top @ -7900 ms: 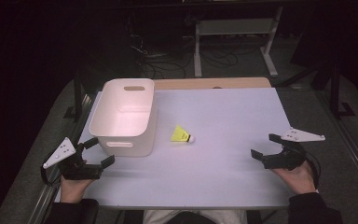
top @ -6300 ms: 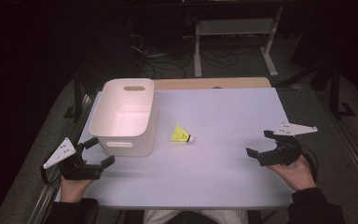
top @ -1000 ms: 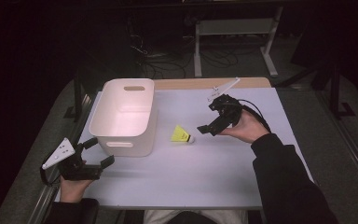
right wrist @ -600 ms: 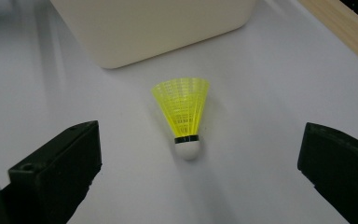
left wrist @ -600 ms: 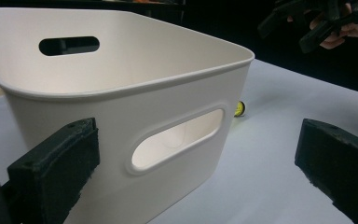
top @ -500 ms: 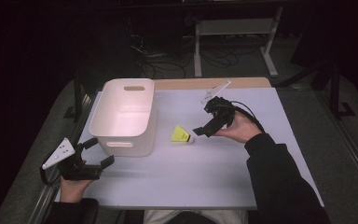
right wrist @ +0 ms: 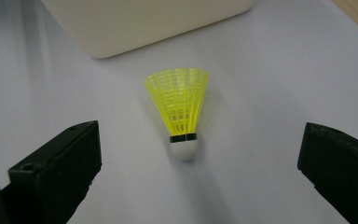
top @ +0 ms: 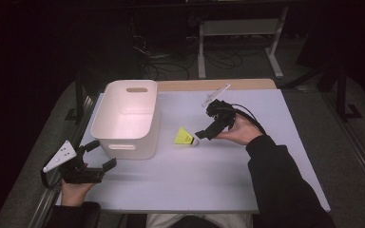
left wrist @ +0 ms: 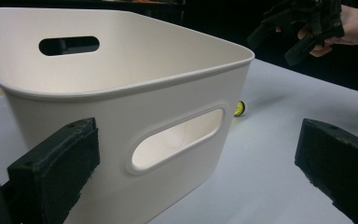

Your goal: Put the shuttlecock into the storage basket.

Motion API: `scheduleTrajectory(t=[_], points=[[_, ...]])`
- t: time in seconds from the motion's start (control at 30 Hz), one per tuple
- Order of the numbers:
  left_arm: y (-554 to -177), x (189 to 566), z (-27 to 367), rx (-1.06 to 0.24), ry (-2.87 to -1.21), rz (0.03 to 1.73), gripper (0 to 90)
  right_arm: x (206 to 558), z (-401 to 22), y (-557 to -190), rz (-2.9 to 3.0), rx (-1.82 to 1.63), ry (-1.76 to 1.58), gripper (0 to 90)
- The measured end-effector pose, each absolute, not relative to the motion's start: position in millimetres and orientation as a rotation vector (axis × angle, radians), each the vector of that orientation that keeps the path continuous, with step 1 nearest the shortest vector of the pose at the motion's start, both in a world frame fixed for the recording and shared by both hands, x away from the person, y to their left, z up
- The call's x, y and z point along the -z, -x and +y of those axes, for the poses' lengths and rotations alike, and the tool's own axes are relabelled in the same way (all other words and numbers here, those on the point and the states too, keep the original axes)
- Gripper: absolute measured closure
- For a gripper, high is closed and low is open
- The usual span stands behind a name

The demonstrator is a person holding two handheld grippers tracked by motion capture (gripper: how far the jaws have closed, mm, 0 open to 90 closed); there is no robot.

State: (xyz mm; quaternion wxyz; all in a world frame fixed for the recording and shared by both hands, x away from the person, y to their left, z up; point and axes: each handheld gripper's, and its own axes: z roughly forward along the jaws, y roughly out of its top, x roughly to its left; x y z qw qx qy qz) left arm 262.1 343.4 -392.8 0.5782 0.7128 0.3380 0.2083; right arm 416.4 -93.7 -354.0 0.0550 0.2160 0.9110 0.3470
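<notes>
A yellow shuttlecock (top: 184,137) with a white cork lies on the pale table (top: 195,180), just right of a white bin (top: 105,137). My right gripper (top: 207,130) hovers open right beside its cork end. In the right gripper view the shuttlecock (right wrist: 181,112) lies between and a little ahead of the two spread jaws of the right gripper (right wrist: 196,161), cork toward me. My left gripper (top: 100,155) rests open at the table's front left, pointing at the bin (left wrist: 121,107). Its view shows the left gripper (left wrist: 196,161) holding nothing.
The bin has handle slots and looks bare inside. A wooden strip (top: 214,84) runs along the table's far edge, with a metal stand (top: 237,28) and cables on the floor beyond. The left gripper view shows the right gripper (left wrist: 303,28) beyond the bin.
My right gripper has come from the table's right side to the shuttlecock, and over the last second dropped lower and closer to it. The left gripper has stayed put.
</notes>
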Motion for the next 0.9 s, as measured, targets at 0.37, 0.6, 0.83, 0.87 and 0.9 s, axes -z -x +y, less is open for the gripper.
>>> scheduleTrajectory(t=[0.37,0.6,0.83,0.87,0.9], points=[[-262,393,344,-0.489,-1.668,0.792,0.0,369,-90,-427,2.783,-1.039,-0.688,0.0],[-262,393,344,-0.488,-1.664,0.792,0.0,378,-87,-432,2.791,-1.033,-0.701,0.0],[-262,393,344,-0.487,-1.664,0.791,0.0,386,-84,-436,2.805,-1.027,-0.696,0.0],[-262,393,344,-0.488,-1.665,0.791,0.0,387,-84,-436,2.807,-1.024,-0.700,0.0],[-262,393,344,-0.488,-1.665,0.791,0.0,388,-84,-437,2.811,-1.023,-0.702,0.0]])
